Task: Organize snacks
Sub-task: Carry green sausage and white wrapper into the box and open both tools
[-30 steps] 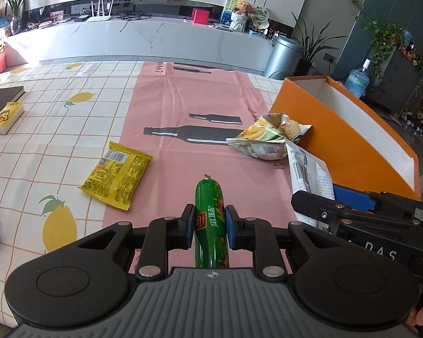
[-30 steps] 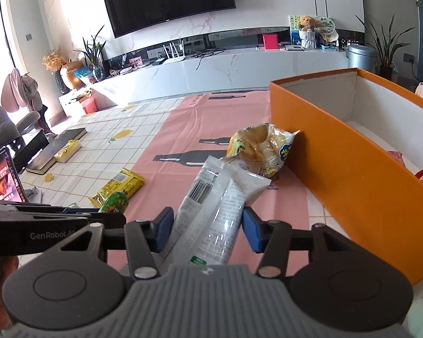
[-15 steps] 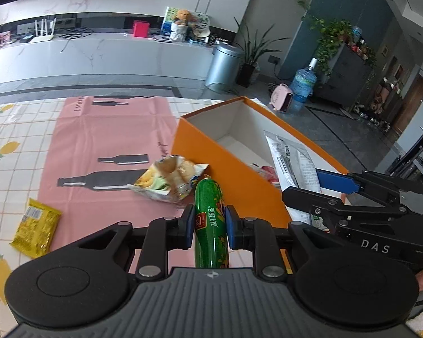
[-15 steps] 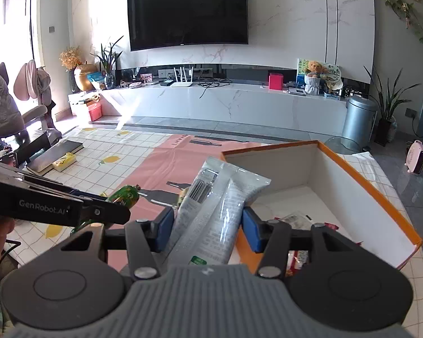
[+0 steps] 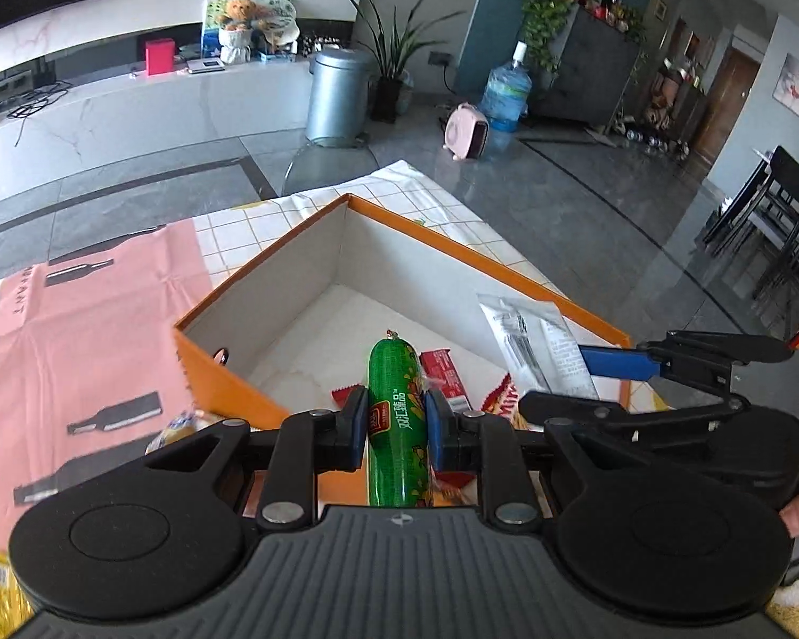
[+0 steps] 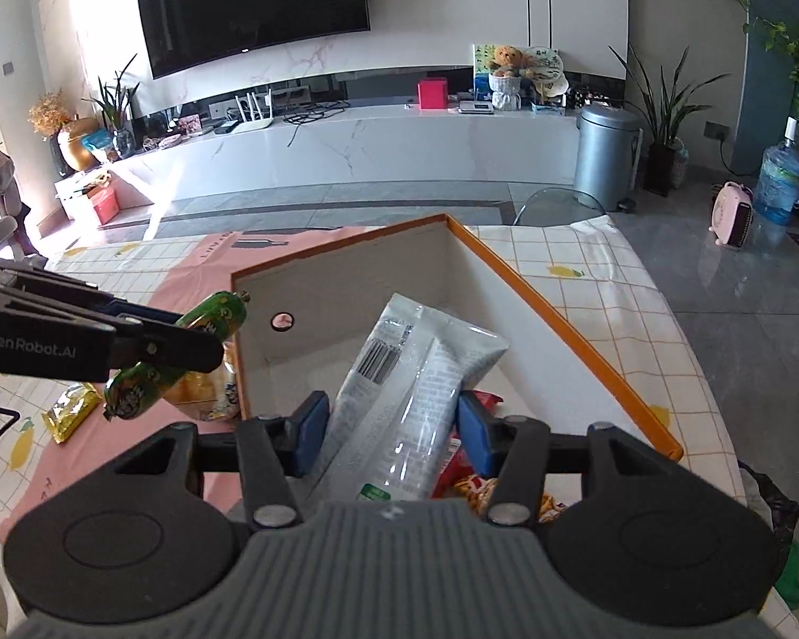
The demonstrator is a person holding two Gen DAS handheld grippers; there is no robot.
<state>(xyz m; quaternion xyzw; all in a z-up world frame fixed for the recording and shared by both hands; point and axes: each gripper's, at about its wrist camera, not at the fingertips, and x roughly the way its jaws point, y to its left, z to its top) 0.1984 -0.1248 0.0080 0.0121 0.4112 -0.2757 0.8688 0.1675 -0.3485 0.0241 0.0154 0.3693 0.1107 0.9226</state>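
My left gripper [image 5: 393,415] is shut on a green sausage stick [image 5: 397,410] and holds it over the near end of the orange box [image 5: 223,367]. My right gripper [image 6: 393,420] is shut on a clear and white snack packet [image 6: 410,383] and holds it above the inside of the box [image 6: 559,314]. The sausage [image 6: 186,351] also shows at the left of the right wrist view, and the packet [image 5: 538,341] at the right of the left wrist view. Red snack wrappers [image 5: 445,373] lie on the box floor.
A yellow snack pack [image 6: 72,410] and a chips bag [image 6: 208,394] lie on the pink mat [image 5: 80,330] left of the box. The table's far edge runs just behind the box; floor, a bin [image 6: 607,154] and a TV counter lie beyond.
Both grippers have lifted and swung right from over the pink mat to above the orange box, each still holding its snack. The box interior is now in view below them.
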